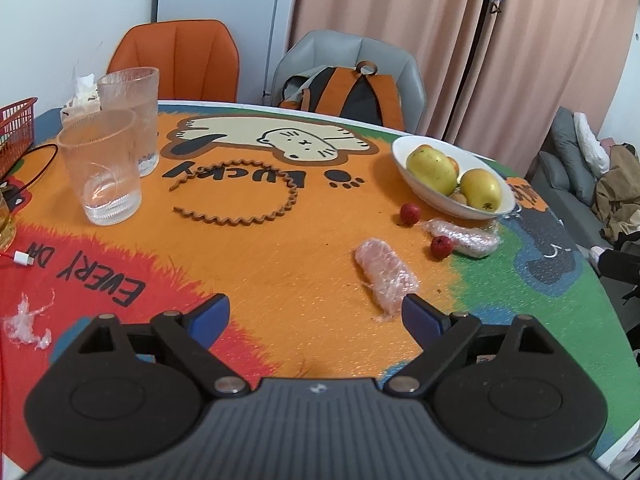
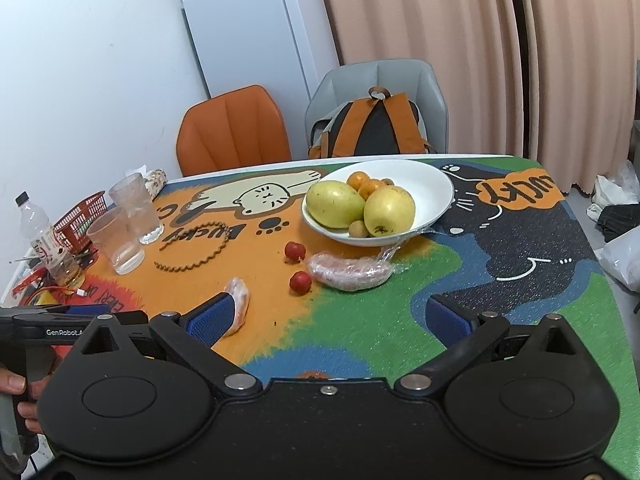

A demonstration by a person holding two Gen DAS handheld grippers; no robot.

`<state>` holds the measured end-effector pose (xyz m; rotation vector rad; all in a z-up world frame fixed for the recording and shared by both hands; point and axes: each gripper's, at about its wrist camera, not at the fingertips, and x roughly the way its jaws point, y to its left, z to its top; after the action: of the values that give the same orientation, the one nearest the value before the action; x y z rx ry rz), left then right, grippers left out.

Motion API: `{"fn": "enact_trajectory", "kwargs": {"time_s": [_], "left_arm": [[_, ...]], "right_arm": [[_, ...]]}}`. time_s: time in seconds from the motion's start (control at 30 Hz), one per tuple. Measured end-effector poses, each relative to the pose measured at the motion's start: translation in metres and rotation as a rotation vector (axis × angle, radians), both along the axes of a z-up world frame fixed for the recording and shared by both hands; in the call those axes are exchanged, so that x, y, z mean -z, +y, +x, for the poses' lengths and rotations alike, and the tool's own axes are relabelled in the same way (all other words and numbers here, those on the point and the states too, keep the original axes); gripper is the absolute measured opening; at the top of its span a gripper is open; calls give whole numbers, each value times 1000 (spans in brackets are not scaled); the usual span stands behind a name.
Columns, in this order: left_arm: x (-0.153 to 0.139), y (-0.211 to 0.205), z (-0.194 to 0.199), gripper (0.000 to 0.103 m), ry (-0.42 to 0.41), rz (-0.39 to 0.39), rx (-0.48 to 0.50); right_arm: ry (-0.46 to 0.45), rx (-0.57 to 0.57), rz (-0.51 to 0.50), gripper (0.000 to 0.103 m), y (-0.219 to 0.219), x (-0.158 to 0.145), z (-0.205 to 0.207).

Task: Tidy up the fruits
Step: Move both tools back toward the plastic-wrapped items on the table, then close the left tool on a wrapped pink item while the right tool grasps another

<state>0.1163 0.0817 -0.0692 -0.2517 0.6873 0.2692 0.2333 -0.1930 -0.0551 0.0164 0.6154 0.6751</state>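
Note:
A white bowl [image 1: 404,160] [image 2: 436,188] holds two yellow-green fruits [image 1: 432,166] [image 2: 334,203], oranges [image 2: 360,182] and a small brown fruit [image 2: 357,228]. Two small red fruits [image 1: 410,214] [image 2: 295,251] lie loose on the mat near it. Two plastic-wrapped pink items lie there too: one beside the bowl [image 1: 466,236] [image 2: 350,272], one nearer [image 1: 386,272] [image 2: 239,305]. My left gripper [image 1: 316,320] is open and empty, the nearer wrapped item just ahead of its right finger. My right gripper [image 2: 328,320] is open and empty above the mat.
Two clear glasses [image 1: 104,164] [image 2: 124,224], a brown wavy ring [image 1: 240,196], a red basket [image 1: 16,128], a plastic bottle [image 2: 44,236] and cables sit at the left. Chairs [image 2: 236,132] and a backpack [image 2: 372,128] stand behind the table. Crumpled plastic [image 1: 26,324] lies near left.

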Motion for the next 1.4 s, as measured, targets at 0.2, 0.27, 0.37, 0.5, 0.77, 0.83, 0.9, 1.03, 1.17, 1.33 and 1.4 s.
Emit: {"fn": "enact_trajectory", "kwargs": {"time_s": [0.2,0.27,0.37,0.5,0.77,0.83,0.9,1.03,1.17,1.33,1.4], "left_arm": [[12,8,10,92,22,1,-15],[17,10,16,92,33,7,-18],[22,10,22,92,37,6,-11],[32,9,32,92,68,27,3],[48,8,49,92,107,47,9],[49,3,53,92,114,82,19],[50,0,59,92,114,96,35],[51,-6,71,92,112,110,46],[52,-13,81,92,107,110,81],[53,-20,92,92,100,108,101],[53,-22,97,92,96,103,108]], "right_arm": [[12,1,-8,103,2,7,4],[17,6,-2,103,1,9,7],[29,4,-13,103,4,14,12],[44,-1,-9,103,7,19,22],[68,12,2,103,5,31,36],[77,14,6,103,4,33,39],[77,10,1,103,5,35,41],[81,13,-2,103,7,37,48],[91,17,-2,103,9,40,54],[103,19,-7,103,11,44,61],[106,21,-7,103,11,46,62]]}}
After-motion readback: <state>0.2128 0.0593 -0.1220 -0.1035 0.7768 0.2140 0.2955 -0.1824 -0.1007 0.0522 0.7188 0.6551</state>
